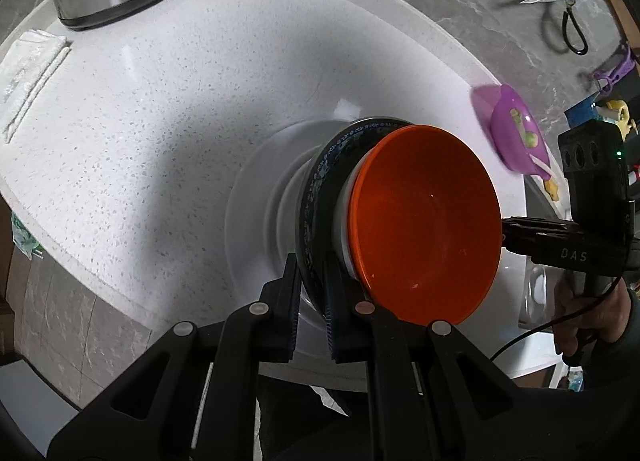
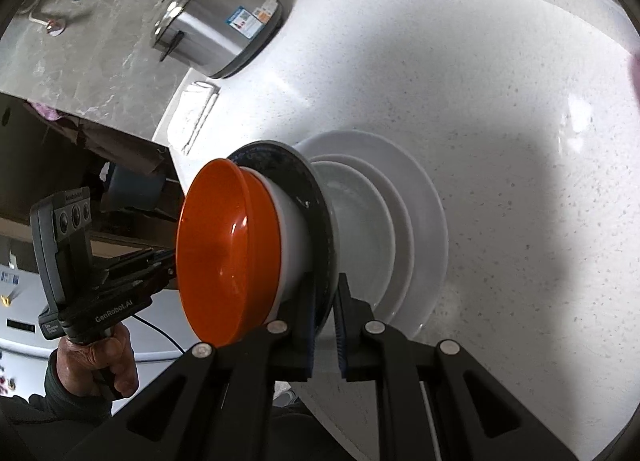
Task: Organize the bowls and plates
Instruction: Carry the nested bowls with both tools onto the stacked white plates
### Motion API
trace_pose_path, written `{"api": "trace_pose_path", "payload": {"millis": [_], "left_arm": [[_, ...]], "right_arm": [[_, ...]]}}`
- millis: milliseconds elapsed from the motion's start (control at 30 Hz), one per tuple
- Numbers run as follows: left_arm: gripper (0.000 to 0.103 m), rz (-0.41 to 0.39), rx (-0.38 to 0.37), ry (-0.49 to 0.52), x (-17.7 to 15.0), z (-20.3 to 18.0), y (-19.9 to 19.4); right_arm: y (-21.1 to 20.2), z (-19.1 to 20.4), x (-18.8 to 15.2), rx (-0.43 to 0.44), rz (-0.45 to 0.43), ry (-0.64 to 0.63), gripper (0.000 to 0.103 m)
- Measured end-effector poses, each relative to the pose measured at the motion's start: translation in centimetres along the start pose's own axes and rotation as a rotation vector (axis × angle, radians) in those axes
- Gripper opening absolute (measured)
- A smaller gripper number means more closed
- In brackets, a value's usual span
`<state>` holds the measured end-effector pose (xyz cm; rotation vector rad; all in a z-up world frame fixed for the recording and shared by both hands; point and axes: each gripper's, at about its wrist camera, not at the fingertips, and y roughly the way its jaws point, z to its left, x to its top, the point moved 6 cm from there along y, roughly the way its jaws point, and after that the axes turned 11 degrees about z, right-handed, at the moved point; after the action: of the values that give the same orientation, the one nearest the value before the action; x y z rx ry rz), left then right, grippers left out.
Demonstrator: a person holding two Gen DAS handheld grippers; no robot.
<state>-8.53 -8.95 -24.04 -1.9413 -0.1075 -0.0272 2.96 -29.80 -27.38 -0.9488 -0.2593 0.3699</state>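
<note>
At frame centre, left gripper (image 1: 311, 301) and right gripper (image 2: 324, 317) each clench opposite rims of the dark plate (image 1: 320, 189), orange bowl (image 1: 424, 221) on top, white plates (image 2: 424, 213) beneath.

The left gripper (image 1: 311, 297) has its two fingers pinched close together on the rim of a dark plate (image 1: 316, 189). The right gripper (image 2: 325, 303) pinches the same plate from the other side, facing the left one. A bare hand (image 2: 102, 361) holds the left gripper's handle from below.
</note>
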Motion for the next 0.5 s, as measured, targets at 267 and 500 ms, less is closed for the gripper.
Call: {"api": "trace_pose_path", "payload": {"millis": [267,500], "left_arm": [[0.009,0.04,-0.002,0.037,1.1,1.9,2.2],[0.009,0.061,-0.002,0.063,1.2,1.6,3.8]], "right_arm": [[1.6,-1.3,0.3,-0.009,0.007,0.058,0.012],[2.4,-2.0,0.5,-0.002,0.001,0.1,0.012]]}}
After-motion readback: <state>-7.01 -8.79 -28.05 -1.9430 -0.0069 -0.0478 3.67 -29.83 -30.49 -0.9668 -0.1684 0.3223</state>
